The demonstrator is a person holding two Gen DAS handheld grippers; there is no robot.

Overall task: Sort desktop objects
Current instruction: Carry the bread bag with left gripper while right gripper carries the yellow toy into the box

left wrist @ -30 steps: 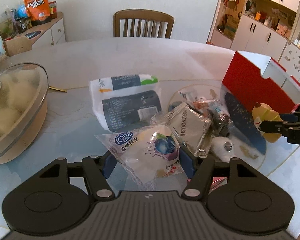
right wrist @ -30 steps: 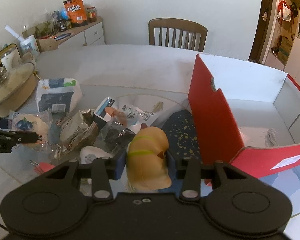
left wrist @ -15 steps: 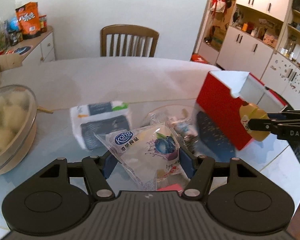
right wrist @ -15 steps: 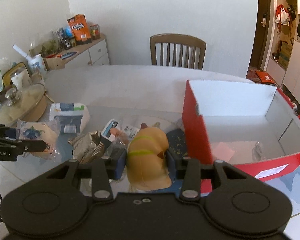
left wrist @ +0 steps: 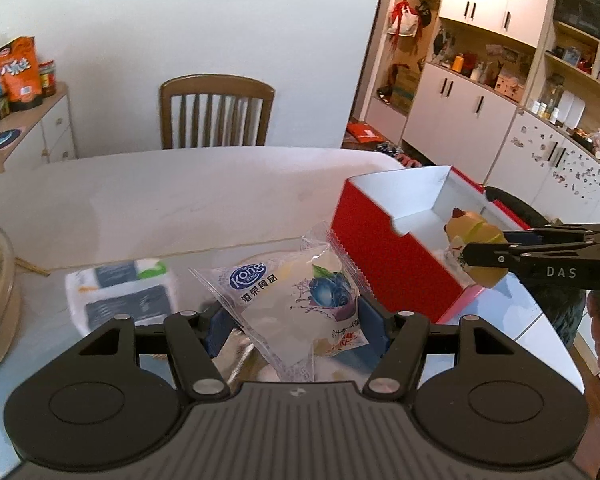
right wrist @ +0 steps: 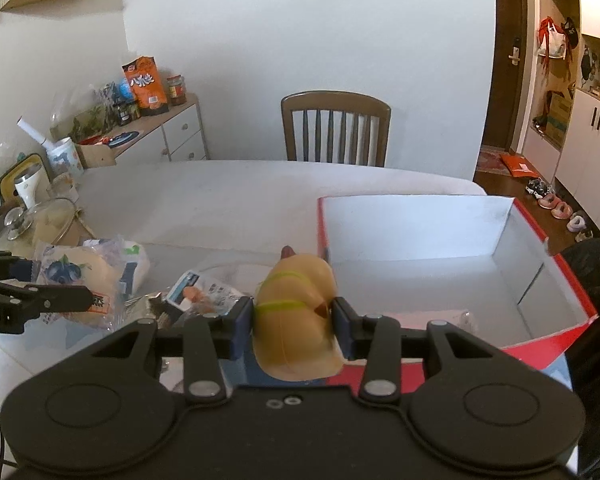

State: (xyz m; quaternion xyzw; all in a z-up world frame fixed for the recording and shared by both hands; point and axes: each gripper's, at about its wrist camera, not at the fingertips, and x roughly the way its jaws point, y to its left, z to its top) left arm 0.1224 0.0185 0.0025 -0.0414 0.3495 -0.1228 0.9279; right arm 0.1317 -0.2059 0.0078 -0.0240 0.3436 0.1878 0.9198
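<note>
Both tools have risen from the cluttered worktop (right wrist: pixel 228 196), each carrying a load towards the red box (left wrist: pixel 384 240), so sorting looks underway. The left tool (left wrist: pixel 296 312) is clenched on a snack packet (left wrist: pixel 296 296): crinkly clear film over a pale, soft bun, printed with blueberries. The right tool (right wrist: pixel 294 312) is clenched on a toy (right wrist: pixel 296 320), tan, smooth and rounded, banded in green, now at the box's near wall. The box is stiff card, white inside.
</note>
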